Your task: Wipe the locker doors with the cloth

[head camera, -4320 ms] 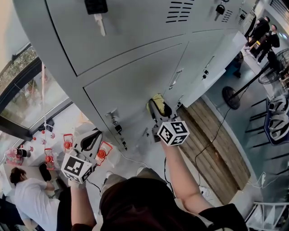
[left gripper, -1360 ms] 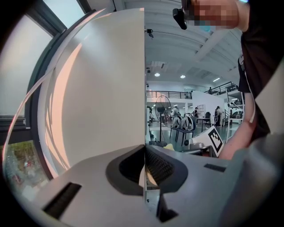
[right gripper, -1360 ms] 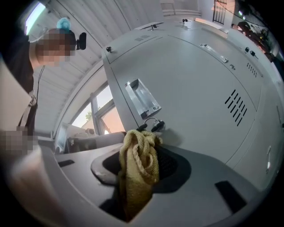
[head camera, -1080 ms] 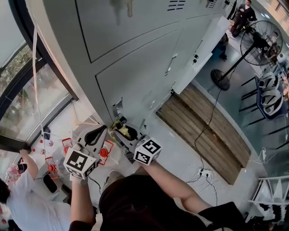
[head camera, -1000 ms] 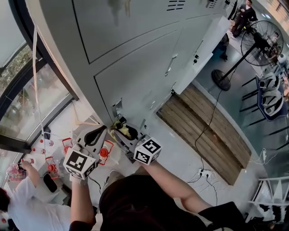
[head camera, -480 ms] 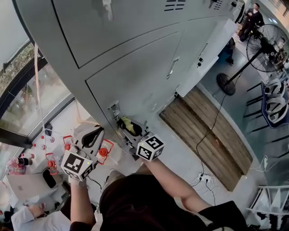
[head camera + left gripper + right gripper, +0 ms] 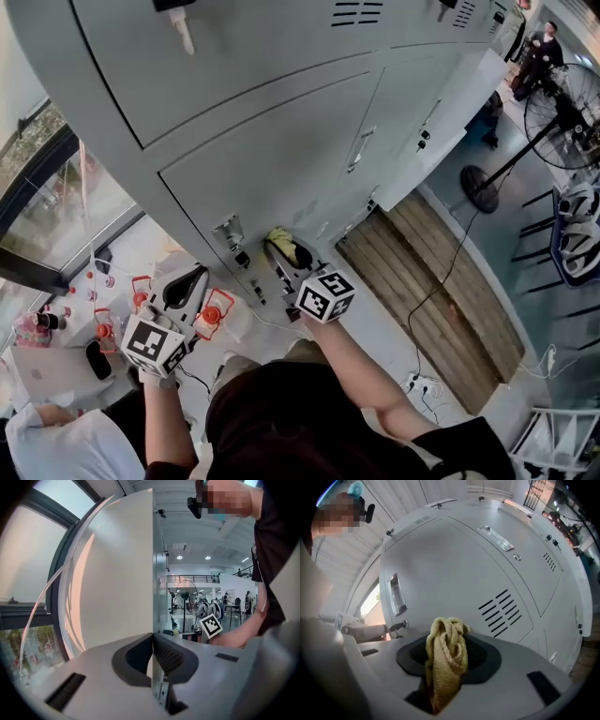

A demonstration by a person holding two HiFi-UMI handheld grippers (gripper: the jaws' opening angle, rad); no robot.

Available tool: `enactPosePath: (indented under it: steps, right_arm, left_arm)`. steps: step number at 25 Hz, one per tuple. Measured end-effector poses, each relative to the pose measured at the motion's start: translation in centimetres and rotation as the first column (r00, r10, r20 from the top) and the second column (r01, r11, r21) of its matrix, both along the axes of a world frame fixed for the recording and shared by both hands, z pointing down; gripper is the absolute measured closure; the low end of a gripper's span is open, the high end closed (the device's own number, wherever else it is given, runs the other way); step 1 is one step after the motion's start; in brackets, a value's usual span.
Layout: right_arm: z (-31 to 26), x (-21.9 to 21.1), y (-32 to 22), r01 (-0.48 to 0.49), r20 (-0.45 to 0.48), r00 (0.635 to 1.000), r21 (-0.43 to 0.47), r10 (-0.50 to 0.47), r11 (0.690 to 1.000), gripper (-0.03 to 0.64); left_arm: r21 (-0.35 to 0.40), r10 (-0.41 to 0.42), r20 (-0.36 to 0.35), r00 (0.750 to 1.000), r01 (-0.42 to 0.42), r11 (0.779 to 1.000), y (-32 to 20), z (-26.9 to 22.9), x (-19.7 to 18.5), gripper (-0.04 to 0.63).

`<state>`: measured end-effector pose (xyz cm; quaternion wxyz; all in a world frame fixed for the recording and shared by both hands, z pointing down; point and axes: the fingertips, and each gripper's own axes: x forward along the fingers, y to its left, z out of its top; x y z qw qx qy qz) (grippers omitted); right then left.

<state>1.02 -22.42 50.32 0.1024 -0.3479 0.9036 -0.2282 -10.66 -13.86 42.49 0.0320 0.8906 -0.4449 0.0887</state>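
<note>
Sliding rightward since a moment earlier, the right gripper [image 7: 281, 251] stayed clamped on the yellow cloth [image 7: 445, 660] at the grey lower locker door [image 7: 281, 159], beside its latch [image 7: 230, 234]. The left gripper [image 7: 185, 284] hung low, jaws together, empty. Beyond lay a wooden pallet [image 7: 441, 281] and a standing fan [image 7: 561, 98].

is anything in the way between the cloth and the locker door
Nothing visible stands between them. The right gripper is shut on the yellow cloth, which points straight at the grey locker door. Only the door's own recessed handle and lock knob sit left of the cloth.
</note>
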Motion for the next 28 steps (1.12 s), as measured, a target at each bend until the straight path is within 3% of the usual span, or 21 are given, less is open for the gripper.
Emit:
enactPosePath:
  steps: [12,22,28]
  right_arm:
    - [-0.4,6.1,-5.2,-0.058,0.011,0.998,-0.013,0.058,0.998,0.463]
    - [0.1,8.8,-7.3,-0.088,0.032,0.996,-0.029,0.088,0.996,0.465]
    - [2.2,10.3,-8.6,-0.139,0.016,0.99,-0.1,0.141,0.985,0.465]
  left_arm:
    - [0.006,-0.109,-0.002,0.994,0.109,0.994,-0.1,-0.1,0.0,0.584]
    - [0.003,-0.174,-0.015,0.985,0.174,0.985,-0.1,0.0,-0.1,0.584]
    - [0.011,-0.178,-0.02,0.984,0.178,0.984,-0.2,0.2,0.0,0.584]
